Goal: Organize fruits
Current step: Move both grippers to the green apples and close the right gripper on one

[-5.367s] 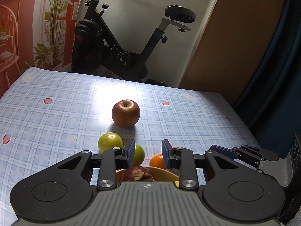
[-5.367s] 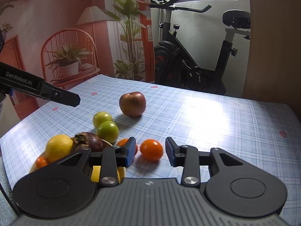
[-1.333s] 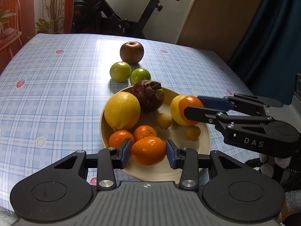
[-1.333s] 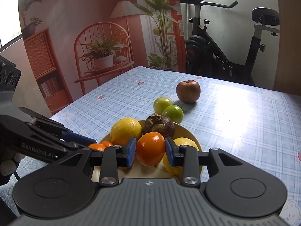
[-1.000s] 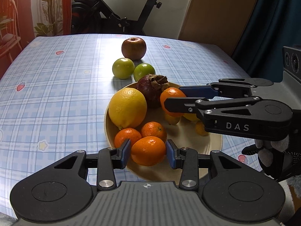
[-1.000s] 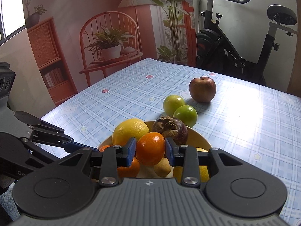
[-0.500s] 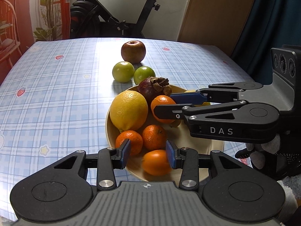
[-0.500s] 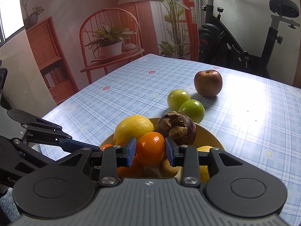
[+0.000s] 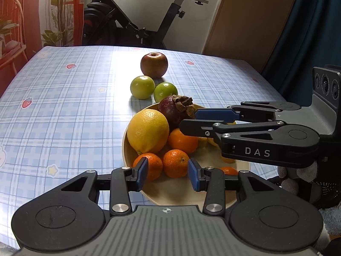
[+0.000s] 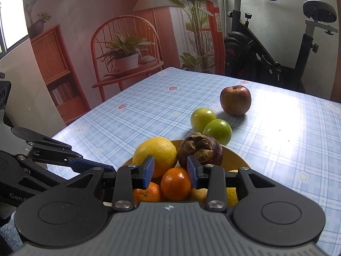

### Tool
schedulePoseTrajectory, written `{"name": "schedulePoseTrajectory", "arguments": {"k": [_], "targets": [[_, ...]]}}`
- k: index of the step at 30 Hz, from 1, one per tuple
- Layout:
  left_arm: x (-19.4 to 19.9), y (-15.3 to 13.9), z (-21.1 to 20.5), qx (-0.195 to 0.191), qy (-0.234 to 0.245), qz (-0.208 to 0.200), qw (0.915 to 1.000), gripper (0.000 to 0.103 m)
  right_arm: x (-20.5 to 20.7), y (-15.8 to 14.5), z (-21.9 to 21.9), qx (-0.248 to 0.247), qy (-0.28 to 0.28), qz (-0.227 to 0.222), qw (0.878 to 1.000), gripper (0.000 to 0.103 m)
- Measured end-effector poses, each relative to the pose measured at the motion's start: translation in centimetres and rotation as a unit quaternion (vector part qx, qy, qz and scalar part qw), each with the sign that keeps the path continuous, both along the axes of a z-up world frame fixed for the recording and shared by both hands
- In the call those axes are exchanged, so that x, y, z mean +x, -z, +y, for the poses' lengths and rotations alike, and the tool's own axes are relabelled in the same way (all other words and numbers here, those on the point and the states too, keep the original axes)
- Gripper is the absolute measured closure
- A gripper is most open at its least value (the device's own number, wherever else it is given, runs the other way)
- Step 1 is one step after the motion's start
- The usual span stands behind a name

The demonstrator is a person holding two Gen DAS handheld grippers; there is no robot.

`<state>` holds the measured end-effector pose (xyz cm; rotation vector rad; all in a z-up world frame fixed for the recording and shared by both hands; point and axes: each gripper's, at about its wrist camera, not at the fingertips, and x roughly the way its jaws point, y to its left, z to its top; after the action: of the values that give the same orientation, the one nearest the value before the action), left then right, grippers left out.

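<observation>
A cream bowl holds a big lemon, a dark mangosteen and several oranges. My left gripper is open and empty above the bowl's near rim. My right gripper is open over the bowl, with an orange lying loose just below its jaws; it also shows in the left wrist view. Two green fruits and a red apple sit on the cloth beyond the bowl.
The table has a blue plaid cloth. An exercise bike stands behind the far edge. A red chair with a potted plant stands off the table's left side. A dark curtain hangs on the right.
Both grippers opened and let their oranges go into the bowl. The left gripper's orange dropped to the bowl's near right side. The right gripper's orange rests beside the lemon.
</observation>
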<state>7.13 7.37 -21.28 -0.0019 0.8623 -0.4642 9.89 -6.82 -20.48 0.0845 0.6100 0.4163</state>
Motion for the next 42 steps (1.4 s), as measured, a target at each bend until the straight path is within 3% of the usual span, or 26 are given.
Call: {"name": "schedulePoseTrajectory", "arguments": {"k": [10, 19, 30, 42], "targets": [[1.1, -1.6, 0.6, -0.019, -0.026, -0.022, 0.9992, 0.060, -1.1, -1.3, -3.3, 0.027, 0.056, -0.012, 0.998, 0.065], [4.6, -4.1, 1.5, -0.020, -0.060, -0.048, 0.9968, 0.060, 0.0, -2.4, -5.0, 0.009, 0.068, -0.019, 0.997, 0.065], [9.7, -4.9, 1.7, -0.022, -0.079, -0.048, 0.9955, 0.060, 4.6, -2.8, -5.4, -0.014, 0.058, -0.005, 0.998, 0.065], [14.1, -4.5, 2.7, -0.018, -0.098, -0.059, 0.9933, 0.060, 11.3, -0.9, -4.1, -0.012, 0.041, 0.058, 0.997, 0.065]]}}
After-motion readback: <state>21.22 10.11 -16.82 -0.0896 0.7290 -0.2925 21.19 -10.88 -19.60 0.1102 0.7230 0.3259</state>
